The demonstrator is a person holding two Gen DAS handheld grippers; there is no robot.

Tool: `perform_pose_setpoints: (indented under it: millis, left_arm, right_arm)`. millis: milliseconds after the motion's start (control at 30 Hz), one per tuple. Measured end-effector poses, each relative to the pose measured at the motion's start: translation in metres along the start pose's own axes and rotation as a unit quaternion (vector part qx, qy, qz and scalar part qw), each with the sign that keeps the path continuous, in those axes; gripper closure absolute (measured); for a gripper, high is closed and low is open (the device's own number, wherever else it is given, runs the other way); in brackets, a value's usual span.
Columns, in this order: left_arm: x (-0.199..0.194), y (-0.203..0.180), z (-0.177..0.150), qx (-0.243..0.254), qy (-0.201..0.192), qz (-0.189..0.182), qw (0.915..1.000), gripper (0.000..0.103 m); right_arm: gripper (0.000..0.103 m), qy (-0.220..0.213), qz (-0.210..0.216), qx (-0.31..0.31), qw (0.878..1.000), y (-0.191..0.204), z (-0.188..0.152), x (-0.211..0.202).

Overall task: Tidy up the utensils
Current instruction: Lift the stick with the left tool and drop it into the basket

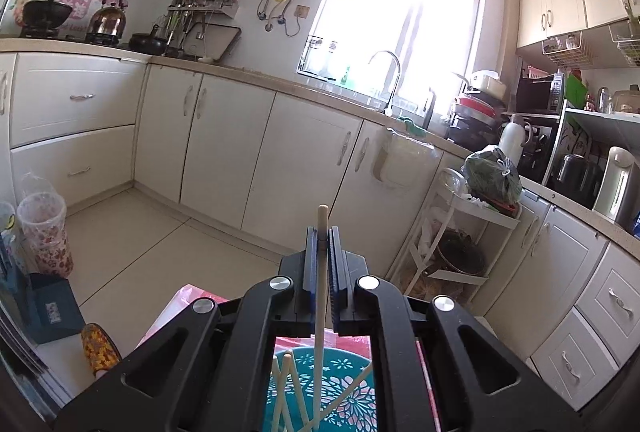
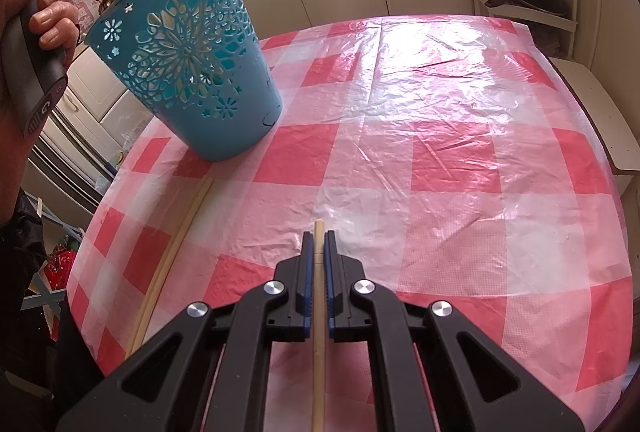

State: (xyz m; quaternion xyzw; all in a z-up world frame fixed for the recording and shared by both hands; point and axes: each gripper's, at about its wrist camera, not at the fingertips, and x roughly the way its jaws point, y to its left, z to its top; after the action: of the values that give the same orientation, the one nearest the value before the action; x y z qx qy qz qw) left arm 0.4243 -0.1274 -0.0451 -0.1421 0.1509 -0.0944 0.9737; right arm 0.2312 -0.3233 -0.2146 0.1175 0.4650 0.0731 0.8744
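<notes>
My left gripper (image 1: pixel 322 232) is shut on a pale chopstick (image 1: pixel 320 296) and holds it upright over the blue cut-out basket (image 1: pixel 352 392), its lower end inside among several other chopsticks (image 1: pixel 282 392). In the right wrist view the blue basket (image 2: pixel 188 56) stands at the table's far left. My right gripper (image 2: pixel 319 238) is shut on another chopstick (image 2: pixel 319 352), low over the red-and-white checked tablecloth (image 2: pixel 440 152). Two more chopsticks (image 2: pixel 172 256) lie side by side along the table's left edge.
The left hand on its gripper handle (image 2: pixel 36 44) shows at the upper left beside the basket. Kitchen cabinets (image 1: pixel 224 144), a white rack (image 1: pixel 460 232) and a bin (image 1: pixel 46 232) surround the table.
</notes>
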Motion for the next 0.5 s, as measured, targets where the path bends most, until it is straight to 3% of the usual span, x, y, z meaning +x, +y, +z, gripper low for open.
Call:
perform_pose_setpoints:
  millis: [300, 367, 500]
  left_arm:
    - [-0.001, -0.001, -0.028, 0.059, 0.061, -0.004, 0.9964, 0.097]
    - [-0.010, 0.005, -0.032, 0.060, 0.068, -0.002, 0.9959, 0.092]
    - [-0.046, 0.035, -0.029, 0.034, 0.041, 0.035, 0.9979, 0.040]
  right_arm:
    - [0.097, 0.000, 0.000, 0.001, 1.000, 0.000, 0.000, 0.000]
    - [0.097, 0.000, 0.002, 0.002, 1.000, 0.000, 0.000, 0.000]
    - [0.097, 0.001, 0.006, 0.005, 1.000, -0.001, 0.001, 0.000]
